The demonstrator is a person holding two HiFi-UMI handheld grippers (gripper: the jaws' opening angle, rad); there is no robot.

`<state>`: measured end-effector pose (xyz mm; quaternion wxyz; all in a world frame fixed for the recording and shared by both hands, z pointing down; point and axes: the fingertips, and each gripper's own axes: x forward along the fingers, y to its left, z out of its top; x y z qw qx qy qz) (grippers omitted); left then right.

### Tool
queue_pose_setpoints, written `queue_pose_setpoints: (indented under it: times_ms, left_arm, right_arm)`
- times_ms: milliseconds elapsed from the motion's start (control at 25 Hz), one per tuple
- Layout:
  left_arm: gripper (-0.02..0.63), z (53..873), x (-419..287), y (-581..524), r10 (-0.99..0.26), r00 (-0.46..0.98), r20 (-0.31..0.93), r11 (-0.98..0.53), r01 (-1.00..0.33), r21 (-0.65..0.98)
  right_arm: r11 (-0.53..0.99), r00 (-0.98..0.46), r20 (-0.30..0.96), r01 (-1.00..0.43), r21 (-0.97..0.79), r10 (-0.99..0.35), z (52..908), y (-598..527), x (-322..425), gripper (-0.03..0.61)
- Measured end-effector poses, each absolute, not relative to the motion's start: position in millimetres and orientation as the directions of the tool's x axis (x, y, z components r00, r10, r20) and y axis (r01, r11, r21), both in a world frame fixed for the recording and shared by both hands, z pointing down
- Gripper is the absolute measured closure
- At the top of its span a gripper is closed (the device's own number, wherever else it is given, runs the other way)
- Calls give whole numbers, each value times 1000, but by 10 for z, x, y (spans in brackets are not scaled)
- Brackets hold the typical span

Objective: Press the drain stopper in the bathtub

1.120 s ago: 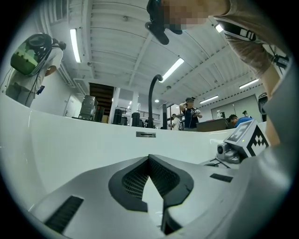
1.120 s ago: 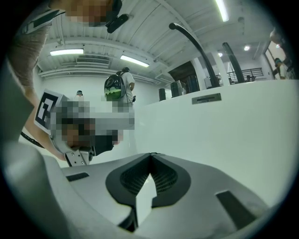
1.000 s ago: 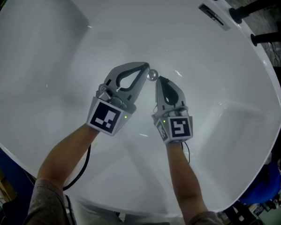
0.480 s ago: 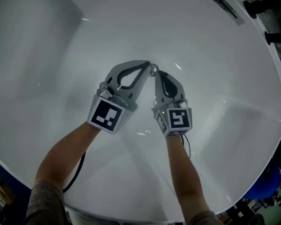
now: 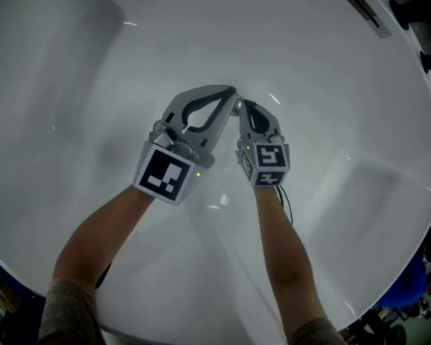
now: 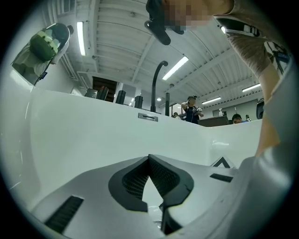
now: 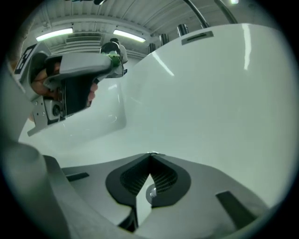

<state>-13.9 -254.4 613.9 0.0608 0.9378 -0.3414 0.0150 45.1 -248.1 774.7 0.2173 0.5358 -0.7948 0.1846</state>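
1. Left gripper (image 5: pixel 229 97): jaws shut tip to tip, empty.
2. Right gripper (image 5: pixel 242 109): jaws shut, empty, just beside the left's.
3. Drain stopper (image 7: pixel 152 192): bathtub (image 5: pixel 335 88) floor, upper centre of head view, under both tips.

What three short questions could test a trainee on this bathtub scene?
1. True or false: the jaws of the left gripper stand wide apart.
2. Choose one: the tips of the left gripper and the right gripper come together A) on the rim, B) low in the bathtub, at the drain stopper, C) on the tap.
3. Fill in: the colour of the bathtub is ___.

Key: 1 false, since the jaws are together at the tips; 2 B; 3 white.
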Motion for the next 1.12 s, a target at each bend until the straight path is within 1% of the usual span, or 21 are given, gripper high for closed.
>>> queue_pose_setpoints:
  times_ms: [240, 480, 640, 960, 1120]
  left_arm:
    - [610, 6259, -44, -2571, -636, 766, 92, -756, -643, 121]
    - [611, 6353, -74, -2612, -647, 756, 101, -745, -655, 127]
    - [611, 6396, -128, -2583, -646, 755, 115, -744, -656, 128]
    - [611, 6479, -120, -2562, -642, 756, 129, -741, -655, 146]
    - [611, 6462, -95, -2571, -643, 756, 123, -739, -654, 161]
  right_arm:
    - [348, -312, 623, -935, -68, -718, 8205, -2519, 601, 577]
    - [333, -300, 691, -939, -89, -658, 8598, -2523, 585, 578]
    - [352, -293, 738, -933, -80, -608, 8832, -2444, 533, 578]
    - [363, -268, 798, -930, -67, -539, 9123, -2395, 609, 578]
    - [372, -267, 804, -926, -62, -531, 9162, -2402, 640, 578]
